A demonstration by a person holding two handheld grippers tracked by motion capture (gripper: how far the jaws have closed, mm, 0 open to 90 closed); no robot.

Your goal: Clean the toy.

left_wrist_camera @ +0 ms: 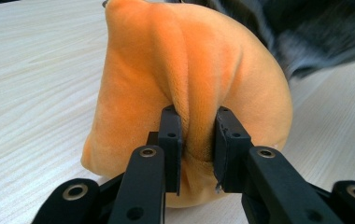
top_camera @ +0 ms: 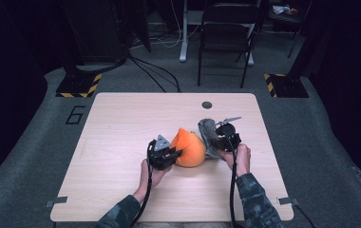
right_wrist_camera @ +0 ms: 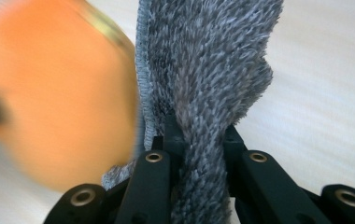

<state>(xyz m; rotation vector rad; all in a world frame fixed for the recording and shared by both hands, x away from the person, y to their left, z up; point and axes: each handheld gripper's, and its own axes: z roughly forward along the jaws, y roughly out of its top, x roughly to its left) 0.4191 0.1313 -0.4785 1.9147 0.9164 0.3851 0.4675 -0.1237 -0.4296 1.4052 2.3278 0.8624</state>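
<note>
The pale wooden desk (top_camera: 121,142) with rounded corners carries everything, and its near edge is partly covered by the person's sleeves in the high view. Near its middle lies the rounded orange plush cushion (top_camera: 188,148), soft and velvety; its left side is hidden behind the left gripper (top_camera: 171,154), and in the right gripper view it is only an orange blur. Just to the right of it, touching it, is the grey fluffy fabric piece (top_camera: 208,130), standing up in a fold; its lower part is hidden behind the right gripper (top_camera: 223,137) and the hand (top_camera: 239,159), so its full shape is hard to make out. In the left gripper view, the jaws of the left gripper are clenched on a raised fold of the orange cushion (left_wrist_camera: 185,70), pinching the plush between the pads. In the right gripper view, the jaws of the right gripper are grasping the grey fabric (right_wrist_camera: 208,70), which rises between them and is cut off at the top edge.
</note>
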